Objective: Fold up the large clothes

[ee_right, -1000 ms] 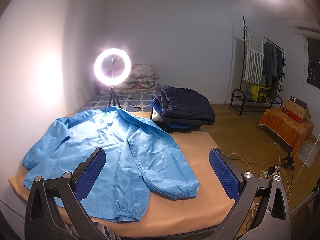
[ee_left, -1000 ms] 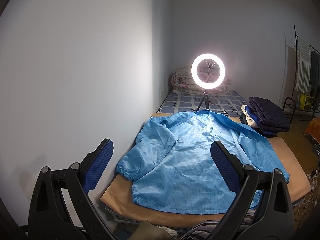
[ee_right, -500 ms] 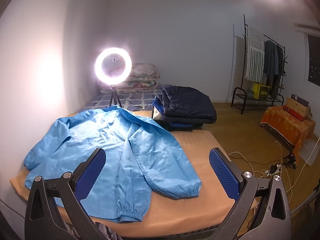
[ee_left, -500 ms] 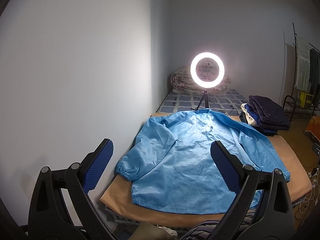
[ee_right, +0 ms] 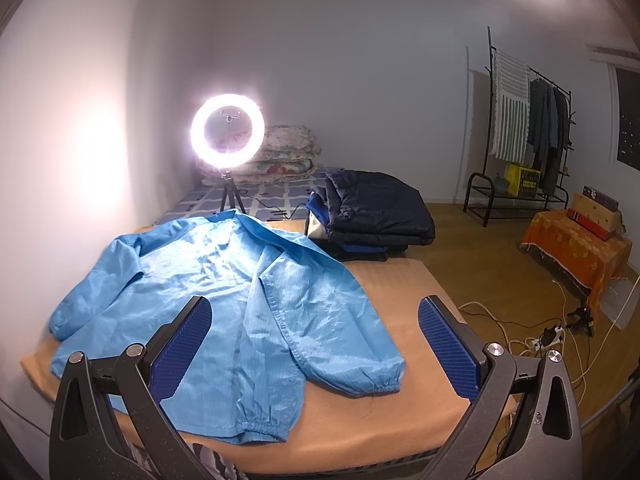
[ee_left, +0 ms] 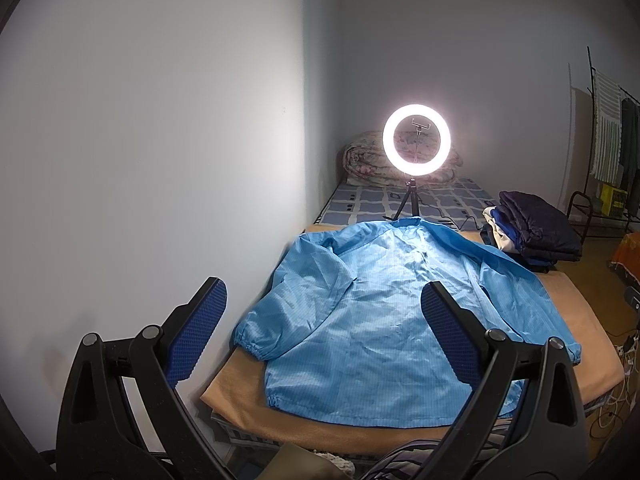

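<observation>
A light blue jacket (ee_left: pixel 372 308) lies spread flat on the tan-covered bed (ee_left: pixel 584 320), collar at the far end, hem toward me, both sleeves angled down along its sides. The same jacket (ee_right: pixel 224 300) fills the left half of the right wrist view, its right sleeve cuff (ee_right: pixel 376 376) near the bed's front. My left gripper (ee_left: pixel 322 332) hangs open above the near edge, empty. My right gripper (ee_right: pixel 314 344) is open too, holding nothing, above the jacket's right sleeve area.
A lit ring light (ee_left: pixel 416 138) on a small tripod stands beyond the collar. A pile of folded dark clothes (ee_right: pixel 372 212) sits at the bed's far right. Folded quilts (ee_right: pixel 280 156) lie against the back wall. A clothes rack (ee_right: pixel 520 128), orange-covered table (ee_right: pixel 576 248) and floor cables (ee_right: pixel 520 328) are right.
Both views have drifted slightly; the jacket and ring light sit a little lower and closer in frame. The jacket itself lies unchanged and both grippers stay open.
</observation>
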The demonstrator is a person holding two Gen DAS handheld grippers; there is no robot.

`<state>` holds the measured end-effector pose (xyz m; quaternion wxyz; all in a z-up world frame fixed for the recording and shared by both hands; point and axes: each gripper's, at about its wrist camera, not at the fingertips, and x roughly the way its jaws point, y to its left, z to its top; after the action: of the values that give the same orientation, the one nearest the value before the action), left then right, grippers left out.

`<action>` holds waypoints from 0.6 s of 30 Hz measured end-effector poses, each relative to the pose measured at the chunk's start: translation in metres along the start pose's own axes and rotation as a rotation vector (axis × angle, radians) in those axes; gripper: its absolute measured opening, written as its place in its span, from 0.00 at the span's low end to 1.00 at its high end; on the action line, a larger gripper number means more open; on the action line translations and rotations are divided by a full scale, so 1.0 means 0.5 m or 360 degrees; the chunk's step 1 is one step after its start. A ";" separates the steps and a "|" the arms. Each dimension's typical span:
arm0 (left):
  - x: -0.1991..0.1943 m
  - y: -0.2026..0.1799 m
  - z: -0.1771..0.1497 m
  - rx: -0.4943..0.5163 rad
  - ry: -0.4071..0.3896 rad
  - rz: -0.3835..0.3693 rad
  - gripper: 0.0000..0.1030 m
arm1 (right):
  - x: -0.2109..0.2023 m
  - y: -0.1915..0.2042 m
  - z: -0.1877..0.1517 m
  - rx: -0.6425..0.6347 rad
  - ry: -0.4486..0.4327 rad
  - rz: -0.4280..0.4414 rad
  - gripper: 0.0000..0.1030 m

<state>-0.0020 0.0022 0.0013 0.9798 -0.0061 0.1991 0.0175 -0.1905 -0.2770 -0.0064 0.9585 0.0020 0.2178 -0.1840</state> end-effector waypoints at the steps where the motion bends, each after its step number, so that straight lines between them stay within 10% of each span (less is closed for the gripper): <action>1: 0.001 0.001 0.000 0.0001 0.0002 -0.0001 0.97 | 0.000 0.001 -0.001 -0.0001 0.0000 0.0000 0.99; 18: 0.014 0.022 -0.011 0.0000 0.0015 0.0011 0.97 | 0.007 0.013 -0.002 -0.0025 0.0021 0.0009 0.99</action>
<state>0.0019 0.0133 -0.0066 0.9788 -0.0053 0.2037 0.0209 -0.1858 -0.2721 -0.0089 0.9575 -0.0038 0.2258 -0.1796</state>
